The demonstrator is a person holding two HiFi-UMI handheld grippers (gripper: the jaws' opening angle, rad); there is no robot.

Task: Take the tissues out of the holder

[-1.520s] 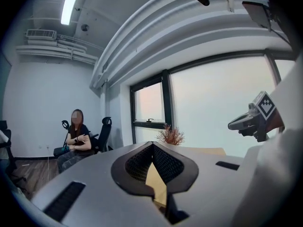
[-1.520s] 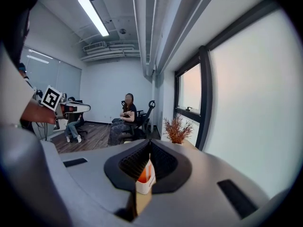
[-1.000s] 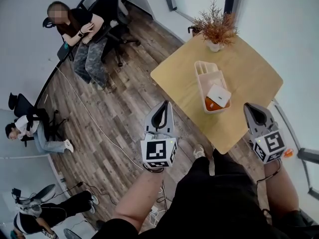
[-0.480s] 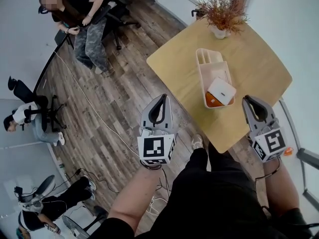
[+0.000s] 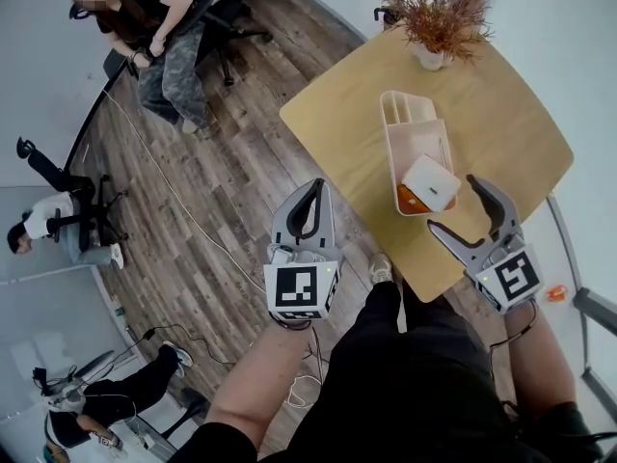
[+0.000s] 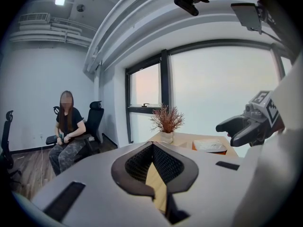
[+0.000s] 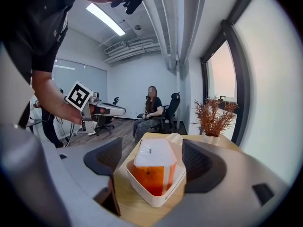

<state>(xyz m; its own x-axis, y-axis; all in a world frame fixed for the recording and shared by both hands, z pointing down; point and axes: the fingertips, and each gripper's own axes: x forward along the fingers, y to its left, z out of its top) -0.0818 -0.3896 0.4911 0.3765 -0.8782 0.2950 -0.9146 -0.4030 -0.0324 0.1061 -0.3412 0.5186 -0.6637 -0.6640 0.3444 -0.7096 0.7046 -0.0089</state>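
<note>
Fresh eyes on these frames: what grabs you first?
The orange tissue pack standing in the near end of the cream holder on the wooden table. The right gripper points at it, jaws just opened wide, nothing gripped yet. The left gripper hangs shut over the floor, left of the table.

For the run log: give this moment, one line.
right gripper jaws just opening, empty | left gripper shut | tissues in holder
</note>
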